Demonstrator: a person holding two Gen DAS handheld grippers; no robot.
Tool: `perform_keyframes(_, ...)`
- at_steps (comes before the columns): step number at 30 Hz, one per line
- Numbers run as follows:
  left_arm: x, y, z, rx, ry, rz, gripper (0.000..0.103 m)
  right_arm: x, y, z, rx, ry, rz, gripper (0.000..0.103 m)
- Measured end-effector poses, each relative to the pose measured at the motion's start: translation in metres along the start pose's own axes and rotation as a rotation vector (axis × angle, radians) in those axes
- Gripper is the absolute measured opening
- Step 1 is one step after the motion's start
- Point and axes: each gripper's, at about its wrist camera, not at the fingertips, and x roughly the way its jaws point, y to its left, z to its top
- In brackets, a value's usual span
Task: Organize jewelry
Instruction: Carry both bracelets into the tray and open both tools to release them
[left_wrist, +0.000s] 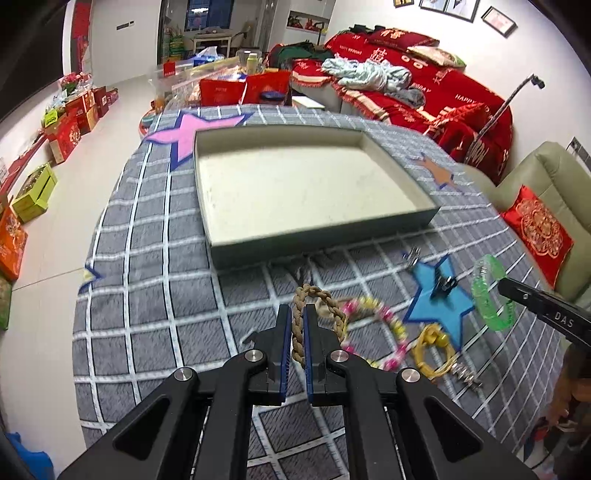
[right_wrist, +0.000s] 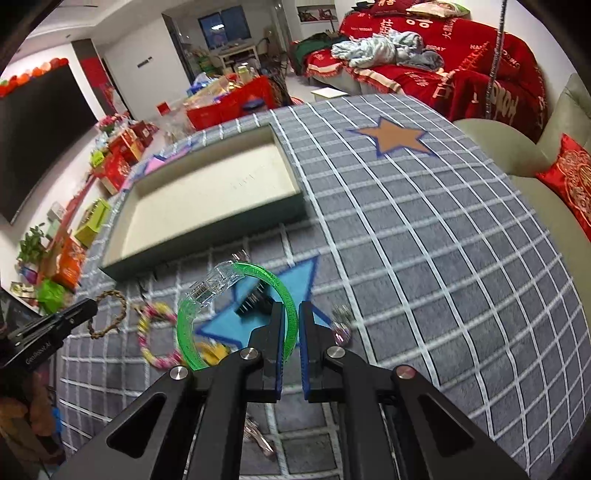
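Note:
My left gripper (left_wrist: 297, 314) is shut on a brown braided rope bracelet (left_wrist: 318, 295), held a little above the grey checked cloth. My right gripper (right_wrist: 291, 314) is shut on a green and clear plastic bangle (right_wrist: 186, 332), also lifted off the cloth. In the left wrist view the bangle (left_wrist: 487, 291) hangs at the right edge beside the right gripper's fingers (left_wrist: 517, 291). An open shallow box (left_wrist: 424, 218) with a cream floor lies beyond both grippers. On the cloth stay a pink and yellow bead bracelet (left_wrist: 391, 321), a yellow piece (left_wrist: 432, 339), a black clip (left_wrist: 445, 284) and small silver pieces (left_wrist: 467, 378).
A blue star patch (left_wrist: 443, 310) marks the cloth under the black clip, and an orange star (right_wrist: 391, 138) lies far right. A green sofa with a red cushion (left_wrist: 537, 230) borders the table's right side. Boxes line the floor at left.

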Motion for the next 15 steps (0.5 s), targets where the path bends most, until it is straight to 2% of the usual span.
perform_keyframes(8,-0.003,-0.002,0.048,-0.032,-0.054,-0.022,0.024,0.014,0.026,0.051,-0.063,-0.018,0.050,0.008)
perform_keyframes(15,0.026,0.001,0.102,-0.063,-0.089,-0.014,0.024,0.055,0.050,0.110,-0.079,0.003,0.106,0.008)
